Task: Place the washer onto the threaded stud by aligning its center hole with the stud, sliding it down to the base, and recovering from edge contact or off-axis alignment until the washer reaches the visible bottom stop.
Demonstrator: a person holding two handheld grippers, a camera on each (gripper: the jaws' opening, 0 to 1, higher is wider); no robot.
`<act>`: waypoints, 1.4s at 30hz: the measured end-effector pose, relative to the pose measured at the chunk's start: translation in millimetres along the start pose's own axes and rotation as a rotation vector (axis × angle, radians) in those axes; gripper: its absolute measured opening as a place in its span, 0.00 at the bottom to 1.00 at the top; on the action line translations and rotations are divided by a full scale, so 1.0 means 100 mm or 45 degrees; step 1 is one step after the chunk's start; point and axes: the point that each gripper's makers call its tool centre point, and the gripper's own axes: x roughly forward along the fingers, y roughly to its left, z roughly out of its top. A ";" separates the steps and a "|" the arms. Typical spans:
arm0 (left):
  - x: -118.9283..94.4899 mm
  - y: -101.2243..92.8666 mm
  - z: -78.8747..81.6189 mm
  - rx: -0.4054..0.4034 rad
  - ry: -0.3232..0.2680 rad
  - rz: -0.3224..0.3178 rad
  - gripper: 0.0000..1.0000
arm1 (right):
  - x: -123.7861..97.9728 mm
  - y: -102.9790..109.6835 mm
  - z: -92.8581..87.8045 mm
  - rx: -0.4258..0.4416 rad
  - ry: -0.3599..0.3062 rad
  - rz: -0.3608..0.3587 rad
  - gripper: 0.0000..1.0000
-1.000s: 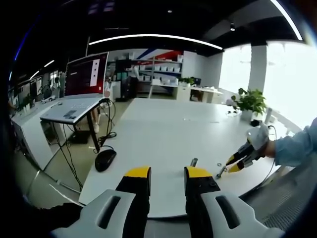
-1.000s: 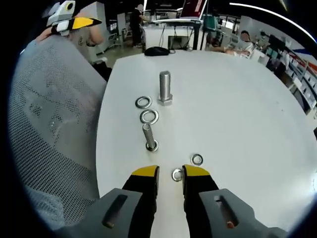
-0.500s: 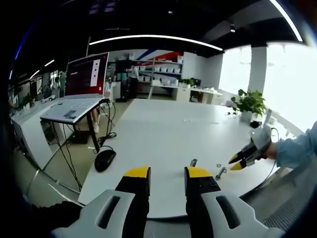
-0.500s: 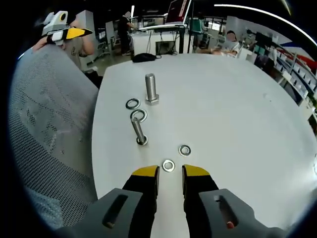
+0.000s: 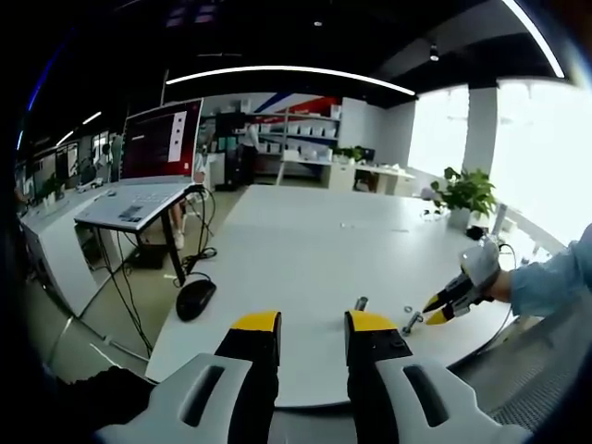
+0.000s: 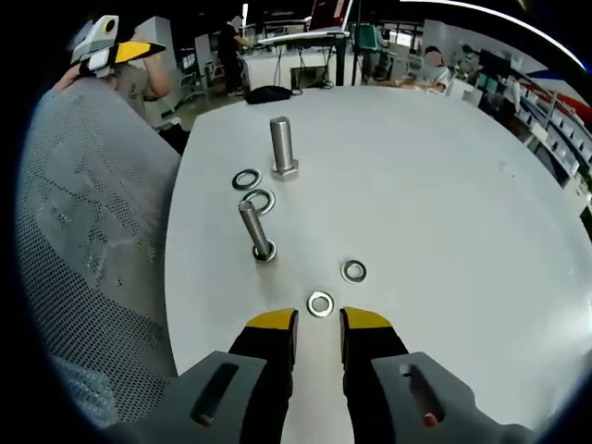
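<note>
Left gripper view: left gripper, yellow-tipped black jaws a narrow gap apart, nothing between them, held above the near edge of the white tabletop. Right gripper comes in from the right, low over the small hardware near the table edge; whether it is open or closed is too small to tell here.

Right gripper view: right gripper's jaws slightly parted, holding nothing. Small flat silver steel washer lies flat on the table just ahead of the tips. A second washer beside it. Nearer threaded steel stud stands upright-tilted, farther bolt behind, two larger rings between.

Handling, judged: washer light, rigid, thin, slick on the smooth top. Pinch across opposite outer edges, keeping the hole clear.
</note>
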 end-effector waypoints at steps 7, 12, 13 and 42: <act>0.00 0.01 0.02 -0.013 -0.012 0.003 0.25 | 0.04 0.00 0.00 0.011 -0.003 0.007 0.20; 0.00 0.01 0.01 -0.014 -0.010 0.003 0.25 | 0.04 -0.01 0.00 0.012 -0.010 -0.002 0.19; 0.00 0.01 0.01 -0.014 -0.010 0.003 0.25 | 0.04 -0.01 0.00 0.014 -0.010 -0.003 0.19; 0.00 0.01 0.02 -0.016 -0.012 0.008 0.25 | 0.04 -0.03 0.06 -0.030 -0.036 -0.016 0.13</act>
